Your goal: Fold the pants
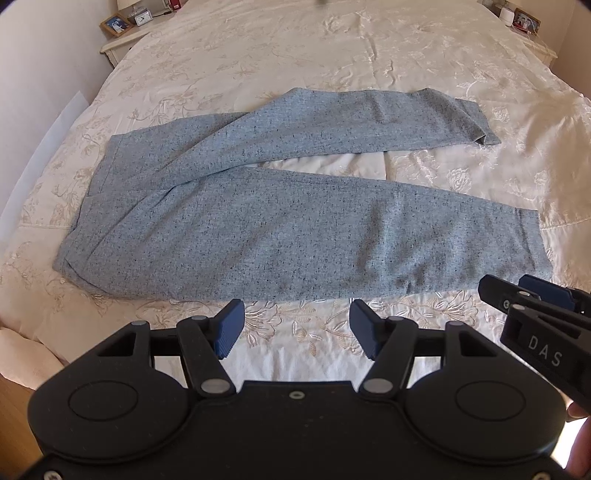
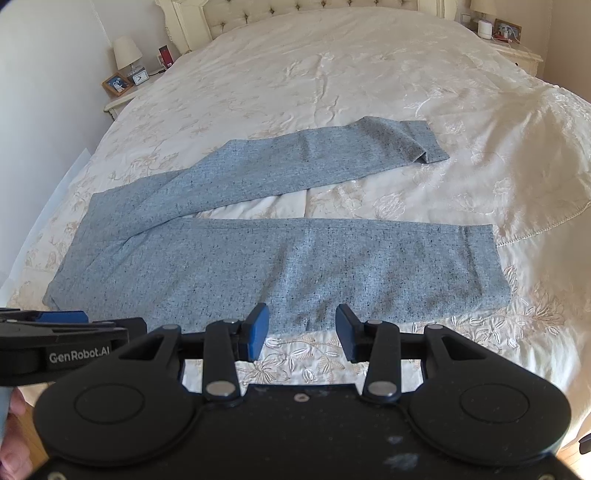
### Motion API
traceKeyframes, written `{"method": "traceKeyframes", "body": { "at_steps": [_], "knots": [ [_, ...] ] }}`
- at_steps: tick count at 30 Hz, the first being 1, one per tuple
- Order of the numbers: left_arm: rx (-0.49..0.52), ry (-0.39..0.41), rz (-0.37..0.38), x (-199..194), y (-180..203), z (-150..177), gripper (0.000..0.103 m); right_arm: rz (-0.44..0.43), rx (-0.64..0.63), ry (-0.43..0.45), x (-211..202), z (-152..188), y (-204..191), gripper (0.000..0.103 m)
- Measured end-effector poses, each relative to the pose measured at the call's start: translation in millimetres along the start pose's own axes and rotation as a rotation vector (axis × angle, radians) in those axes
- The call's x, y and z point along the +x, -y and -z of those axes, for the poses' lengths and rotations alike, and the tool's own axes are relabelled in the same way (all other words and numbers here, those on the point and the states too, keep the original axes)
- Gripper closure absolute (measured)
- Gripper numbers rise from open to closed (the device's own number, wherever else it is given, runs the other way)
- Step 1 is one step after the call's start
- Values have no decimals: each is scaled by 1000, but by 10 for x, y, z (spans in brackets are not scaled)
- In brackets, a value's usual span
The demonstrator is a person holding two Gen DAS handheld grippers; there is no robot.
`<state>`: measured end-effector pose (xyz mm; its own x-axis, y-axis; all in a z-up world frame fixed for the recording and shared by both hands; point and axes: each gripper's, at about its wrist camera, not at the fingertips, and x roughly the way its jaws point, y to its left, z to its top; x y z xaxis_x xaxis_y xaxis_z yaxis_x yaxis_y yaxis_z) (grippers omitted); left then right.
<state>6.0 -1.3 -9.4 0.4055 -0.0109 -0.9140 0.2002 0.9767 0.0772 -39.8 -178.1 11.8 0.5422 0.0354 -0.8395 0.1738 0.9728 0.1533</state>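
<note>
Grey-blue speckled pants [image 1: 258, 229] lie flat on the cream embroidered bedspread, waist to the left, legs spread apart to the right. They also show in the right wrist view [image 2: 295, 258]. My left gripper [image 1: 295, 328] is open and empty, hovering just in front of the near leg's edge. My right gripper [image 2: 301, 328] is open and empty, its tips over the near leg's front edge. The right gripper also shows at the right edge of the left wrist view [image 1: 532, 291]; the left gripper shows at the left of the right wrist view [image 2: 74, 321].
The bed [image 2: 332, 74] stretches far back to a tufted headboard [image 2: 295, 11]. A nightstand [image 2: 122, 98] with a lamp, clock and photo frame stands at left. Another nightstand [image 2: 517, 48] stands at the far right. A wall runs along the left.
</note>
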Motion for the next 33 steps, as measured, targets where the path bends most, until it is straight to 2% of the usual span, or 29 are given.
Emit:
{"method": "traceKeyframes", "body": {
  "at_steps": [33],
  "knots": [
    [-7,-5,2,11,-43,10,37,-3,-24,-4,-20,0,-84,60]
  ]
}}
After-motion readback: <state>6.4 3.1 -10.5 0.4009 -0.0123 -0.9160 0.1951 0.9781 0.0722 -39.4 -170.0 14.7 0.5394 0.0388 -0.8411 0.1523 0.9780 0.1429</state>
